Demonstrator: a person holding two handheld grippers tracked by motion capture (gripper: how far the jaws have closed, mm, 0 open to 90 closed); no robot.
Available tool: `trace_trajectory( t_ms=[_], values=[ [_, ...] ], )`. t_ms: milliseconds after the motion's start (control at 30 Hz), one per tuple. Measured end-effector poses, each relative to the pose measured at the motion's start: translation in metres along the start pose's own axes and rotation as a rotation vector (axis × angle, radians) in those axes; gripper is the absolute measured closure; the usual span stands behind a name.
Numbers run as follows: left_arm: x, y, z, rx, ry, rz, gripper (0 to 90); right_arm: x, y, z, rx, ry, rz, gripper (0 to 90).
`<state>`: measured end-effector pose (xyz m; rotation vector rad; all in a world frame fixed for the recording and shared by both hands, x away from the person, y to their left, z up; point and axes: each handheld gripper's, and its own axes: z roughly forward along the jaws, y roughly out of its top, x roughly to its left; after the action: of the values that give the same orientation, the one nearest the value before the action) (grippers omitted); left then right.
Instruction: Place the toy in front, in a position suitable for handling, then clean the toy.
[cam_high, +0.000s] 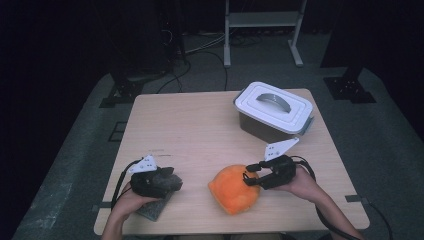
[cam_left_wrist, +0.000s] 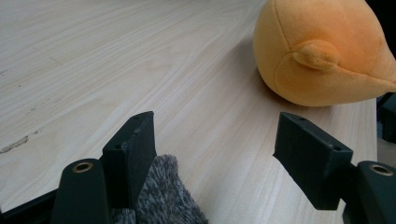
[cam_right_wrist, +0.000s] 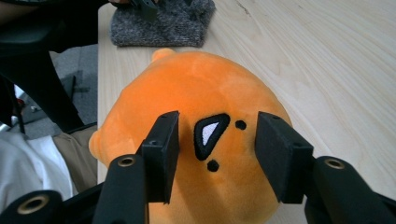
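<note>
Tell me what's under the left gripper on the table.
A grey fuzzy cloth lies under the left gripper on the wooden table. The gripper and hand cover most of it, so its full shape is hidden.

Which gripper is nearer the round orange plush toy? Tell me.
Right. The right gripper is at the round orange plush toy, its jaws on either side of the toy's face. The left gripper sits apart across bare table, over a grey knitted cloth.

plush toy (cam_high: 234, 189): orange | cloth (cam_high: 156, 206): mottled grey | box (cam_high: 273, 111): white lid
</note>
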<state>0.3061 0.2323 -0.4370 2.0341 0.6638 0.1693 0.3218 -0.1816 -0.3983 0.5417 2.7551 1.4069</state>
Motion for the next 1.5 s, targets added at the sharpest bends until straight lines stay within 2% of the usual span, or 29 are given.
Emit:
trace_trajectory(
  t_ms=[300, 600, 867, 1167, 1500],
  values=[
    [0.000, 0.001, -0.001, -0.005, 0.003, 0.014, 27.0, -0.005, 0.005, -0.005, -0.007, 0.002, 0.010, 38.7],
    [-0.001, 0.002, -0.001, -0.009, 0.008, 0.020, 24.9, -0.023, 0.005, -0.030, -0.034, -0.079, 0.029, 30.5],
    [-0.001, 0.003, -0.001, -0.013, 0.016, 0.017, 20.8, -0.041, 0.005, -0.052, -0.029, -0.150, 0.039, 29.3],
    [-0.002, 0.004, -0.001, -0.018, 0.018, 0.025, 19.7, -0.055, 0.015, -0.075, -0.020, -0.216, 0.036, 28.2],
    [-0.001, 0.005, 0.000, -0.022, 0.014, 0.026, 19.0, -0.063, 0.029, -0.085, -0.015, -0.241, 0.018, 27.9]
  ],
)
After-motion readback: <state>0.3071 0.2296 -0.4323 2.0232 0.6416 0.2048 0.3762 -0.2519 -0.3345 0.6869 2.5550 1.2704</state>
